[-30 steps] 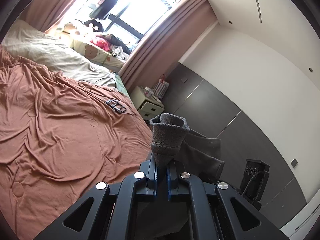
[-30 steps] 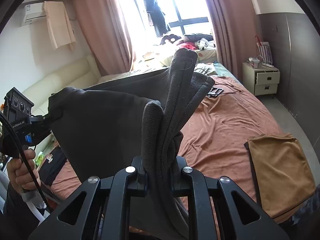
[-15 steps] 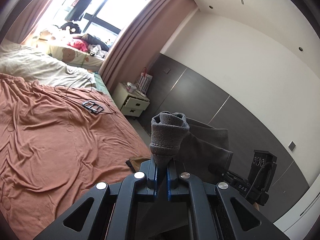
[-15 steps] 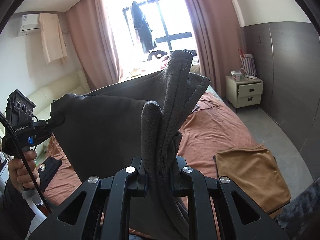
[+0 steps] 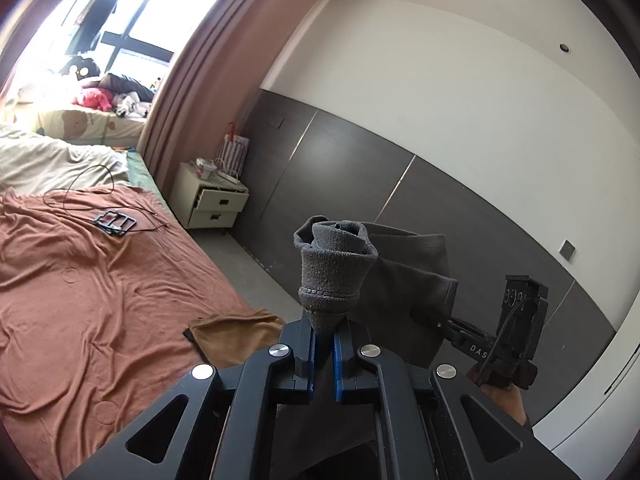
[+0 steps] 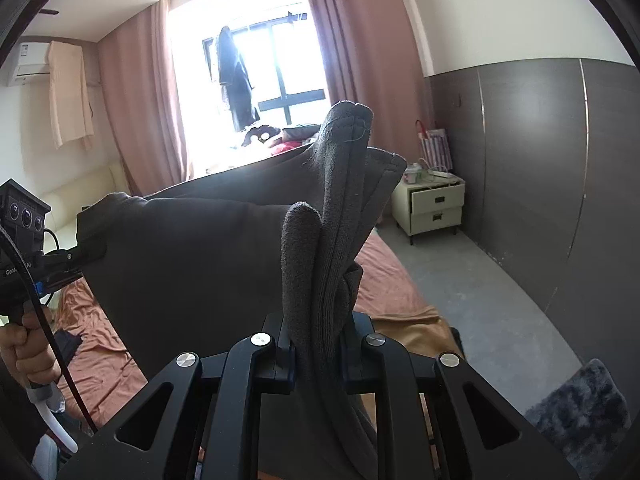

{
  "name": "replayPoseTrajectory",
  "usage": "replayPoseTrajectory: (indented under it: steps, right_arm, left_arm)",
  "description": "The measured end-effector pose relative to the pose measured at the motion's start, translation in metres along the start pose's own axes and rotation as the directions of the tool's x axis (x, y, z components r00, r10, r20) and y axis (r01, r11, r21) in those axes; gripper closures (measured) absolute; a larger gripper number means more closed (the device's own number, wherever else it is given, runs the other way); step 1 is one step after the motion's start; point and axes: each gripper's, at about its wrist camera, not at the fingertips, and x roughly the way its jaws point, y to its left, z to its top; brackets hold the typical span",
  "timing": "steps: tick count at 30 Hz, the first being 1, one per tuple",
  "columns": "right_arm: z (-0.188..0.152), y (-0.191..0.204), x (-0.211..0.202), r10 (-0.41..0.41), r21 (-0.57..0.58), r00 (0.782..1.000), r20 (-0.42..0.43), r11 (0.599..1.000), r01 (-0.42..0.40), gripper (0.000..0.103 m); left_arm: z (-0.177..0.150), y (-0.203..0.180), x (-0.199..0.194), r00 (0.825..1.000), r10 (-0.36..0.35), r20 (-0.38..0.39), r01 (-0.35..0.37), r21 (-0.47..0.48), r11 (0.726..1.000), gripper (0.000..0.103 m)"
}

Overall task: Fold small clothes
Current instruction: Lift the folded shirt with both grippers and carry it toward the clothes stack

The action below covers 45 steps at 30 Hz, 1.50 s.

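Two grippers, left gripper [image 5: 323, 354] and "DAS"-lettered right gripper [image 6: 316, 354], pinching grey garment [image 6: 192, 264].

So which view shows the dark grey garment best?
The right wrist view: the dark grey garment hangs there as a wide panel stretched between the right tool and the left tool. The left wrist view shows only a bunched hem in the left tool and a narrow strip running to the right tool.
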Motion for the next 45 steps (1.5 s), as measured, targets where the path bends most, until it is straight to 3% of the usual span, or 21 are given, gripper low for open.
replayPoseTrajectory:
  steps: [11, 17, 24, 34, 45]
  right_arm:
    - [-0.008, 0.012, 0.004, -0.104, -0.027, 0.994, 0.015, 0.994, 0.105, 0.092]
    - [-0.013, 0.015, 0.028, -0.140, -0.012, 0.990, 0.002, 0.990, 0.140, 0.092]
    - [-0.017, 0.015, 0.082, -0.175, 0.026, 0.984, -0.043, 0.984, 0.176, 0.092]
    - [-0.006, 0.034, 0.169, -0.209, 0.059, 0.968, -0.140, 0.974, 0.218, 0.092]
    - [0.021, 0.025, 0.268, -0.233, 0.053, 0.937, -0.259, 0.966, 0.254, 0.092]
  left_arm:
    - [-0.014, -0.033, 0.072, 0.998, -0.022, -0.061, 0.026, 0.055, 0.998, 0.097]
    - [-0.026, -0.024, 0.118, 0.992, -0.031, -0.118, 0.038, 0.058, 0.998, 0.097]
    - [-0.030, 0.013, 0.178, 0.984, -0.036, -0.174, 0.038, 0.005, 0.999, 0.097]
    - [-0.028, 0.074, 0.242, 0.972, 0.036, -0.233, -0.038, -0.006, 0.999, 0.097]
    - [-0.046, 0.152, 0.311, 0.941, 0.080, -0.330, -0.103, -0.054, 0.993, 0.097]
